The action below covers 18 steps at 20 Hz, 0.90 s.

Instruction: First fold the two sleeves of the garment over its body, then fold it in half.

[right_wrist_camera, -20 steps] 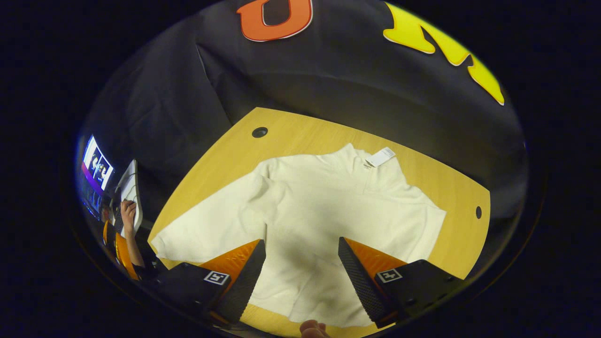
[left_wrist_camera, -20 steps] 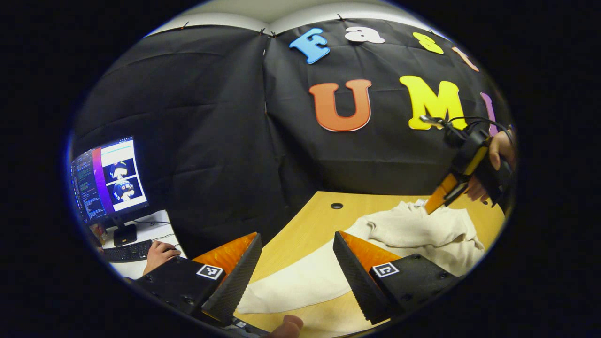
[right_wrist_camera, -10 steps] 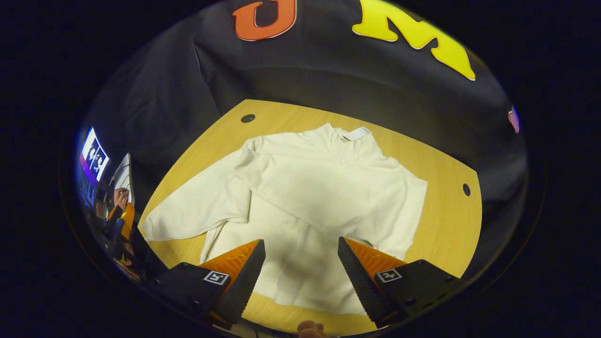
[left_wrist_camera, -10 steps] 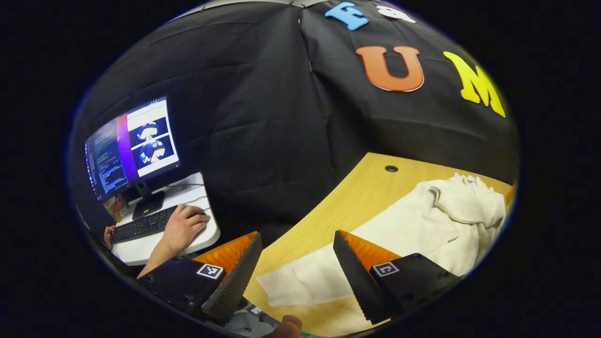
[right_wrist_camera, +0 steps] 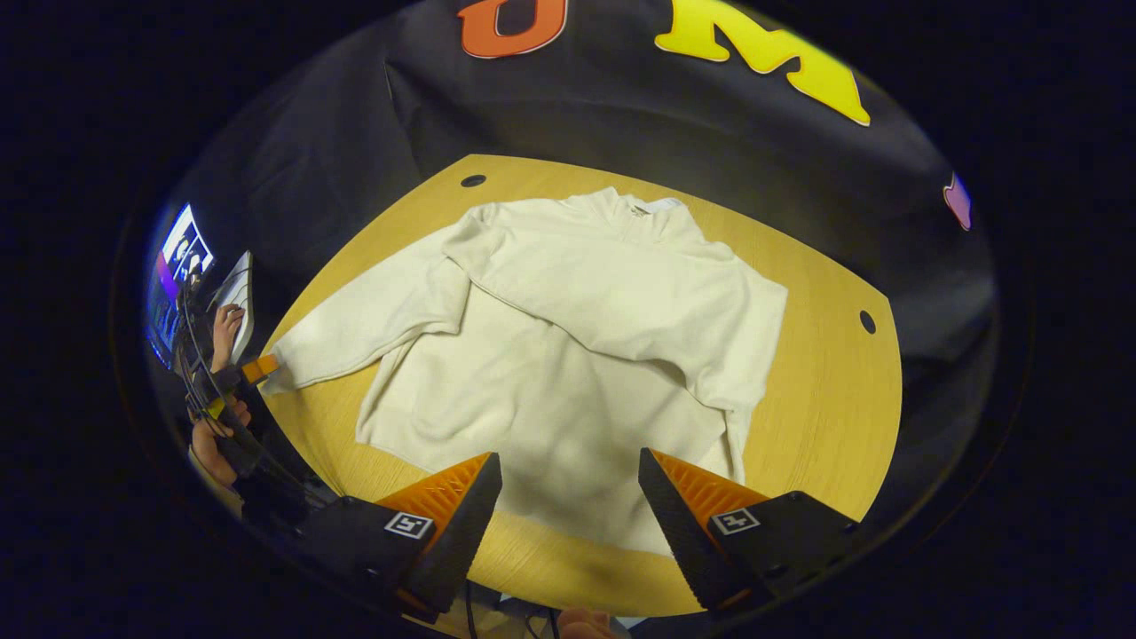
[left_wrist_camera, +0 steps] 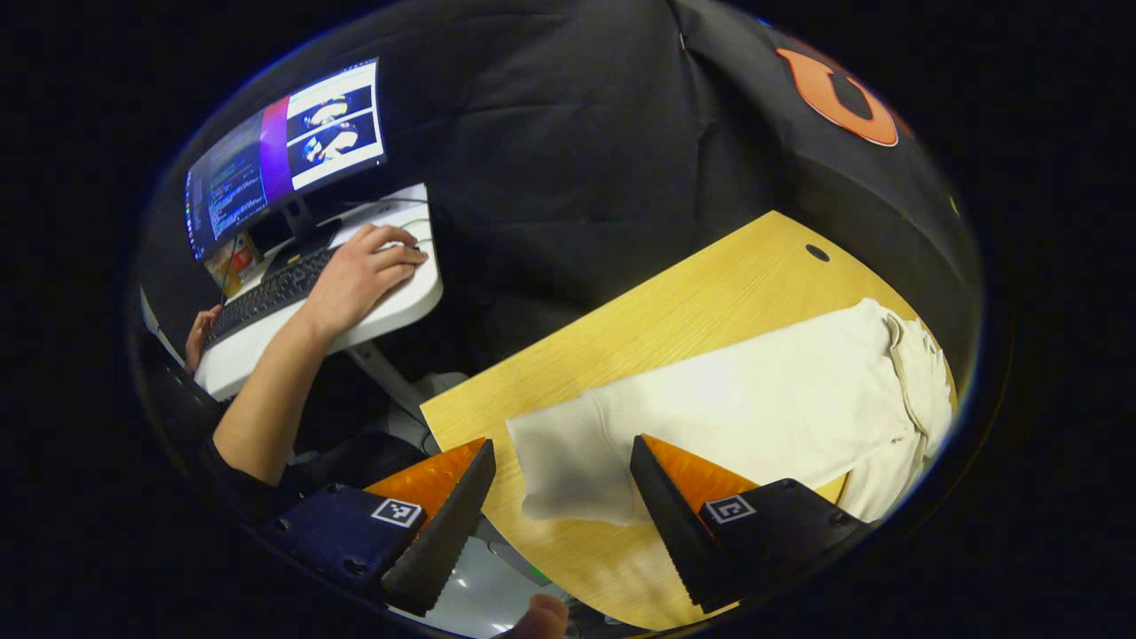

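A cream long-sleeved garment (right_wrist_camera: 550,382) lies flat on the yellow wooden table (right_wrist_camera: 825,399), collar at the far side. One sleeve (right_wrist_camera: 621,302) lies folded slantwise across the chest. The other sleeve (right_wrist_camera: 364,324) stretches out to the table's left edge. In the right gripper view, my left gripper (right_wrist_camera: 260,366) sits at that sleeve's cuff, held by a hand. In the left gripper view the cuff (left_wrist_camera: 568,470) lies just ahead of my open left gripper (left_wrist_camera: 555,524), untouched by the fingers. My right gripper (right_wrist_camera: 568,524) hovers open above the hem, holding nothing.
Left of the table stands a white side desk (left_wrist_camera: 399,302) with a monitor (left_wrist_camera: 284,151) and a keyboard (left_wrist_camera: 266,293); a person's hand (left_wrist_camera: 364,271) rests there. The table top has two cable holes (right_wrist_camera: 473,180) (right_wrist_camera: 867,321). Black cloth walls close off the back.
My left gripper has swung left and down to the cuff of the outstretched sleeve. My right gripper has drawn back, and the whole garment now shows with one sleeve folded across it.
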{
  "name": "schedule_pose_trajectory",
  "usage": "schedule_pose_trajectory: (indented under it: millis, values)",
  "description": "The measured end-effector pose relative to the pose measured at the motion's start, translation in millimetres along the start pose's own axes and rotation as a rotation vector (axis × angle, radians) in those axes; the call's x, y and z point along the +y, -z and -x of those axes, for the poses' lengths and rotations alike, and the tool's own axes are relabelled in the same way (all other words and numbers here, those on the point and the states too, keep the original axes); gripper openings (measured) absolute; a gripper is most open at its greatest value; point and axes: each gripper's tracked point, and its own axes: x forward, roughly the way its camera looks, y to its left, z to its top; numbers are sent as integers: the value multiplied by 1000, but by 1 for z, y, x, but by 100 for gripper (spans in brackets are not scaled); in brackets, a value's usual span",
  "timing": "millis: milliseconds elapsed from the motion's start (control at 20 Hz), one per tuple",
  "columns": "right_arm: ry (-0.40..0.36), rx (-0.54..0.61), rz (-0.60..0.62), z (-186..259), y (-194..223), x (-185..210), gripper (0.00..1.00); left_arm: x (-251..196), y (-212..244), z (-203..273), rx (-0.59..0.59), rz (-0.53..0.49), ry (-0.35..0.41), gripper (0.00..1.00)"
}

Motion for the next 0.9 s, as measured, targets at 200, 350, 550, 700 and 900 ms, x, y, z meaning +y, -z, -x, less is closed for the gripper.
schedule_pose_trajectory:
  millis: [200, 350, 550, 700, 900]
  values:
    - [-1, 24, -66, 6, 18, -14, 97, -3, 13, -5, 111, 55, -1, 99]
    - [1, 21, -90, 13, 26, -23, 94, -4, 12, -8, 168, 50, -2, 98]
    - [-13, 27, -141, 21, 39, -28, 97, -7, 12, -10, 268, 52, -1, 97]
    - [6, 23, -168, 25, 47, -39, 94, -9, 11, -11, 314, 52, -1, 90]
    - [34, 8, -226, 30, 53, -59, 97, -17, 9, -13, 345, -21, 34, 82]
